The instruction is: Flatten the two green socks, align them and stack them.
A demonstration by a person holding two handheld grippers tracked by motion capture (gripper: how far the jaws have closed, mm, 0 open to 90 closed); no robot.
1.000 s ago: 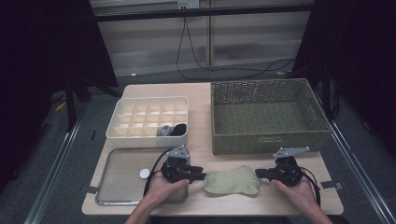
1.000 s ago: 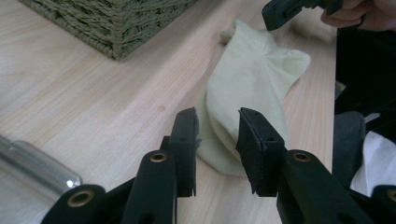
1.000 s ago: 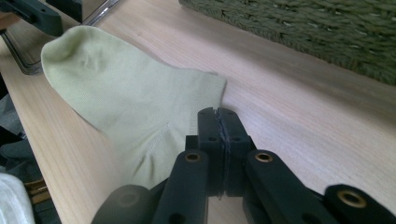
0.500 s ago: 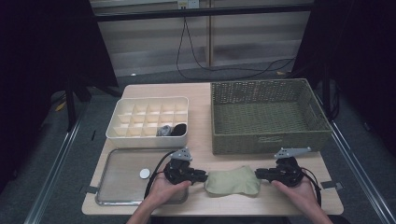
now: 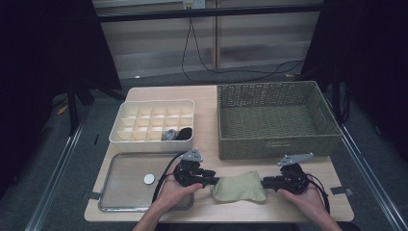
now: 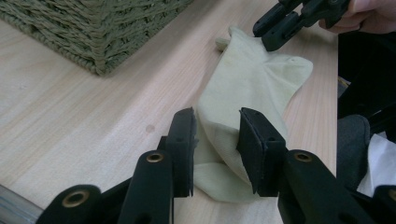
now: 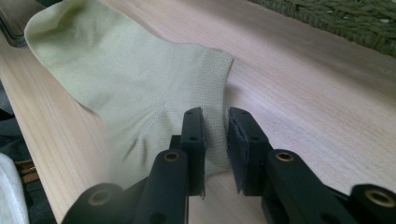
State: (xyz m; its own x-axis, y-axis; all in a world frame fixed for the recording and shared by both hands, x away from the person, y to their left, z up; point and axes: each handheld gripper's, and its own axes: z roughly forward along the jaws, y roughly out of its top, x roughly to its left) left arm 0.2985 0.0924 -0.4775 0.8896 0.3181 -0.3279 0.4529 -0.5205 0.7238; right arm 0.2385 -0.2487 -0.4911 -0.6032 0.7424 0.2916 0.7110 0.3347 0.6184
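Two hand-held grippers (image 5: 208,179) (image 5: 267,183) flanking pale-green sock (image 5: 239,186)

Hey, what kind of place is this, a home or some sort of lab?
Probably a lab-style recording bench, not a home: a bare wooden table fenced by dark curtains and metal rails, cables hanging behind it, and a hand-held gripper at each end of a green sock.

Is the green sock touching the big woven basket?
Apart. In the left gripper view, bare wooden table lies plainly between the sock and the basket corner.
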